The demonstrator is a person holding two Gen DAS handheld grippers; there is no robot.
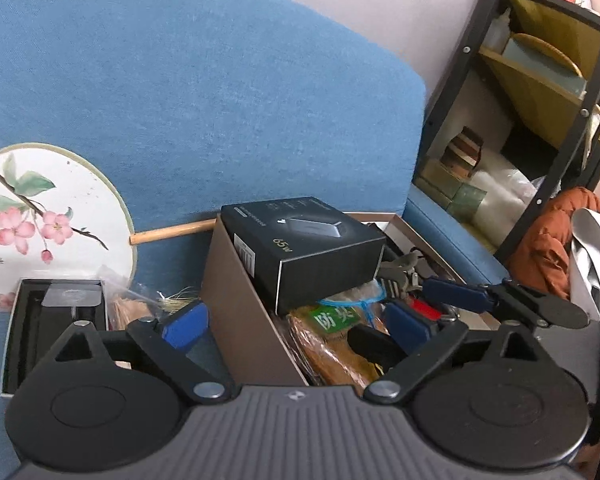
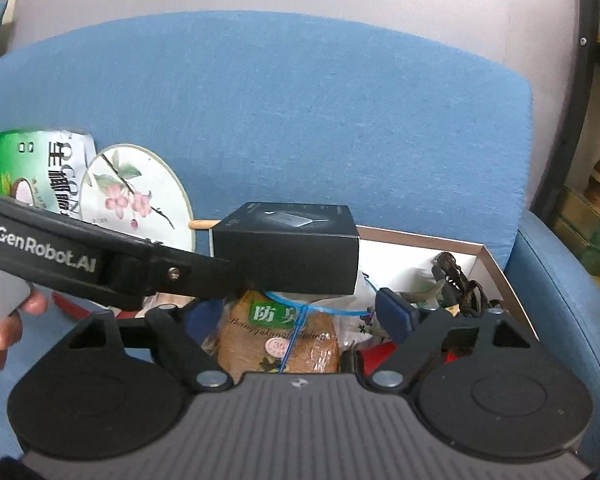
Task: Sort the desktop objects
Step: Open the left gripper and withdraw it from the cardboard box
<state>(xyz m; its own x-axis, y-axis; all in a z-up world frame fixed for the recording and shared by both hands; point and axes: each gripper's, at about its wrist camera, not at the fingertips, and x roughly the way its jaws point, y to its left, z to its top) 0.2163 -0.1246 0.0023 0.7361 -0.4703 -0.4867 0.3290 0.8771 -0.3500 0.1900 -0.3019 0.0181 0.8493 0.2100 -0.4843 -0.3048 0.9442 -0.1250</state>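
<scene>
Left wrist view: our left claw is low, with its two blue pads spread wide apart and nothing between them. The left pad is outside the brown box, and the right pad is inside it, so the claw sits across the box's left wall.

The black charger box lies tilted on top of the pile inside the brown box, at its far left corner. Under it we see a brown bag with a green label.

Our right claw comes in from the right, over the box. In the right wrist view its pads are also wide apart and hold nothing. Only the right pad shows well; the left one is mostly hidden behind the long black body of the left tool, which comes in from the left toward the charger box. We cannot tell if they touch. A hand holds that tool at the left edge.

The box sits on a blue chair, close to its back. A tangle of black cords fills the box's right side. Left of the box lie a round flower fan and an open black tray, so that side is crowded. A black shelf stands on the right. Above the pile the space is open.
</scene>
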